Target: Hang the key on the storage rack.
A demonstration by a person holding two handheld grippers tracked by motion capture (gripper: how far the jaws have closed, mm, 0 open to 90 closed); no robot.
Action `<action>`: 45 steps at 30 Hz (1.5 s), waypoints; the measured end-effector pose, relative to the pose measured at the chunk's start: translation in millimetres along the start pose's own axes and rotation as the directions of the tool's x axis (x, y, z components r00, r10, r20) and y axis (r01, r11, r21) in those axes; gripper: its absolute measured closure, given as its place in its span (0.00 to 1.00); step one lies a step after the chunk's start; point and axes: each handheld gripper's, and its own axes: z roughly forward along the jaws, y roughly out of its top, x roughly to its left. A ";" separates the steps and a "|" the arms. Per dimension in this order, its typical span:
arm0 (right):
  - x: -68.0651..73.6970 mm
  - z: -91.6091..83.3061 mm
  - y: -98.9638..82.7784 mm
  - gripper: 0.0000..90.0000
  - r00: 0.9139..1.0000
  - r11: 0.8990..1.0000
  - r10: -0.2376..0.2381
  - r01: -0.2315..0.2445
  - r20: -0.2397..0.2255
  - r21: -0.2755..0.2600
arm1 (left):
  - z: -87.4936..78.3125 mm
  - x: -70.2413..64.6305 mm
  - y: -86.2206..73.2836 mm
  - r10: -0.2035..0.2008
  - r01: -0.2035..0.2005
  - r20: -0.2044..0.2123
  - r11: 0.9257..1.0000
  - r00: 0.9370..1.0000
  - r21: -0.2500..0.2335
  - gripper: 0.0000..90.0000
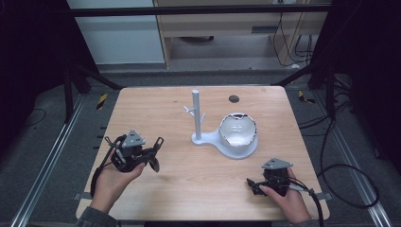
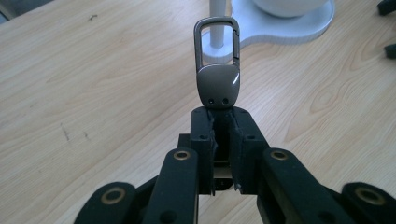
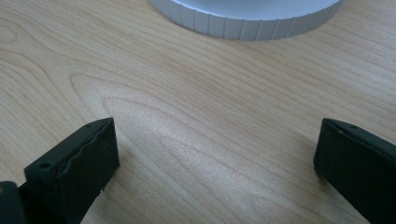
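Note:
A dark metal carabiner clip sticks up from my left gripper, whose jaws are shut on its lower end. The clip's open loop points toward a white post. In the high view the left gripper is held above the table's left side, aimed right toward the white stand, which has short pegs on its post. Its round base carries a white bowl. My right gripper rests low at the front right, open, with bare wood between its jaws and the stand's ribbed base ahead.
The wooden table has a small dark round hole near its far edge. Black frame rails and cables run along the floor on both sides. The right gripper's jaw tips show at the edge of the left gripper view.

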 end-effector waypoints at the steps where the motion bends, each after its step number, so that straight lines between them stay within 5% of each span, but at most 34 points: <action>1: -0.4 0.0 0.0 0.00 1.000 1.000 -0.001 0.001 -0.001 -0.001 | 0.1 -0.6 2.2 0.010 -0.010 0.002 1.000 1.000 0.004 0.90; 25: 0.8 0.8 0.8 0.00 1.000 1.000 0.015 -0.015 0.015 -0.002 | 11.4 -10.9 43.7 0.003 -0.008 -0.038 0.991 0.999 -0.132 0.90; 45: -4.0 3.1 3.0 0.00 0.999 1.000 0.025 -0.025 0.026 0.000 | 23.2 -16.0 56.2 -0.004 -0.011 -0.077 0.980 0.997 -0.197 0.90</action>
